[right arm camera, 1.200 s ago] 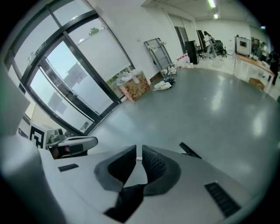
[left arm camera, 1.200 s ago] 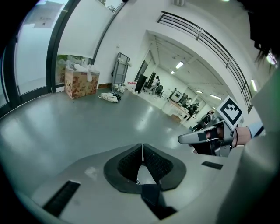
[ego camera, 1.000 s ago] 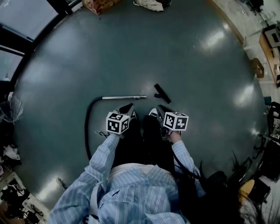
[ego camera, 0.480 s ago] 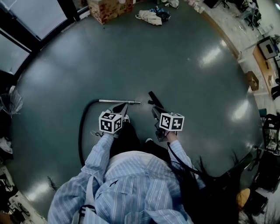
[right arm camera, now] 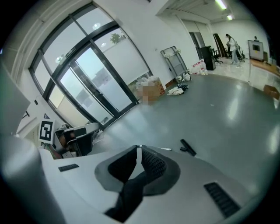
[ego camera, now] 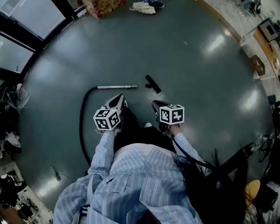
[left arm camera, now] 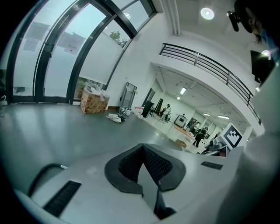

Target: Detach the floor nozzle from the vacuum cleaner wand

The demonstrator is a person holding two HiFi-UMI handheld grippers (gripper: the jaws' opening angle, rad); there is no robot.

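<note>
The silver wand (ego camera: 117, 87) lies flat on the grey floor, with its black hose (ego camera: 82, 118) curving back on the left. The black floor nozzle (ego camera: 152, 83) lies apart from it, a short gap to the right of the wand's end. In the right gripper view the nozzle (right arm camera: 188, 147) shows small beyond the jaws. My left gripper (ego camera: 119, 99) hangs above the floor just nearer than the wand, shut and empty. My right gripper (ego camera: 155, 105) hangs nearer than the nozzle, also shut with nothing in it. Both pairs of pads meet in their own views (left arm camera: 143, 146) (right arm camera: 138, 149).
A cardboard box (ego camera: 103, 5) and a pile of cloth (ego camera: 142, 6) sit at the far edge of the floor. Glass window walls (ego camera: 26, 26) run along the far left. Another box (ego camera: 257, 66) stands at the right, and clutter lies at the lower left (ego camera: 13, 192).
Both grippers have lifted off the floor and drawn back toward the person. The wand and the nozzle lie apart as before.
</note>
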